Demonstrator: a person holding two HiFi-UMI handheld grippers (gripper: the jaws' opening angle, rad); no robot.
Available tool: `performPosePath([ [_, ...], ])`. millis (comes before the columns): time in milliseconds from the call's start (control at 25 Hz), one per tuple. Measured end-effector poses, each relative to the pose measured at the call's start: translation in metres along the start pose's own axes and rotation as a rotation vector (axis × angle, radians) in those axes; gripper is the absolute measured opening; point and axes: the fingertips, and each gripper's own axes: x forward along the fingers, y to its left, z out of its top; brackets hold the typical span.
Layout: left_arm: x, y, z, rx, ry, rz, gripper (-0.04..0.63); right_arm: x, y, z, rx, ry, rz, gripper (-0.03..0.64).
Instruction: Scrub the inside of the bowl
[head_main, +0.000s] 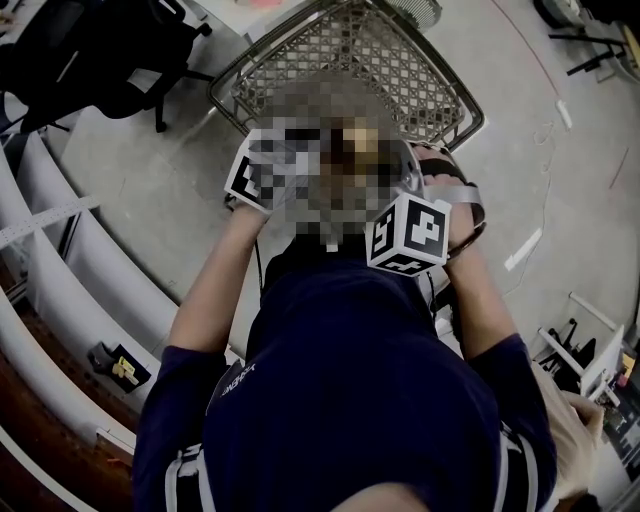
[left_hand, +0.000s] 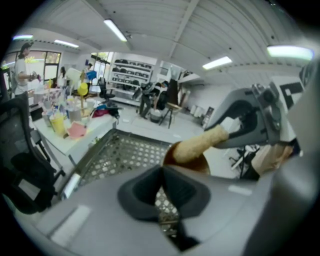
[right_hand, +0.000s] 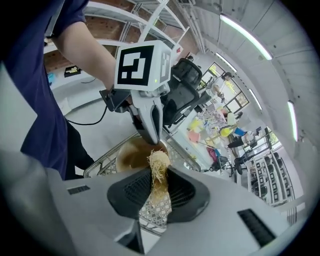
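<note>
A brown bowl is held up over a wire mesh basket. My left gripper is shut on the bowl's rim; in the right gripper view its fingers come down onto that rim from above. My right gripper is shut on a tan fibrous scrubber, whose tip reaches the bowl's edge. In the left gripper view the scrubber pokes over the bowl from the right. In the head view a mosaic patch hides most of the bowl and both sets of jaws; only the marker cubes show.
The basket lies below both grippers. A black office chair stands at the upper left, and white curved rails run along the left. A table with bottles and cups lies beyond the basket. People stand in the far background.
</note>
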Motion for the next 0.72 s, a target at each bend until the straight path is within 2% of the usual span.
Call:
performPosePath([
  [80, -0.001, 0.0, 0.0, 0.004, 0.004, 0.002, 0.012, 0.001, 0.003, 0.0, -0.001, 0.009, 0.006, 0.071],
  [200, -0.004, 0.006, 0.001, -0.006, -0.01, 0.015, 0.012, 0.005, 0.024, -0.004, 0.005, 0.03, 0.061, 0.071],
  [400, -0.011, 0.014, 0.008, -0.027, -0.047, 0.039, 0.012, 0.003, 0.063, 0.024, -0.009, -0.035, 0.142, 0.071],
  [520, -0.008, 0.01, 0.007, -0.018, -0.034, 0.033, 0.012, 0.005, 0.064, 0.026, -0.022, -0.036, 0.14, 0.071],
  [720, -0.006, 0.007, -0.001, -0.015, -0.012, 0.017, 0.012, 0.001, 0.037, -0.004, 0.029, 0.004, 0.088, 0.071],
])
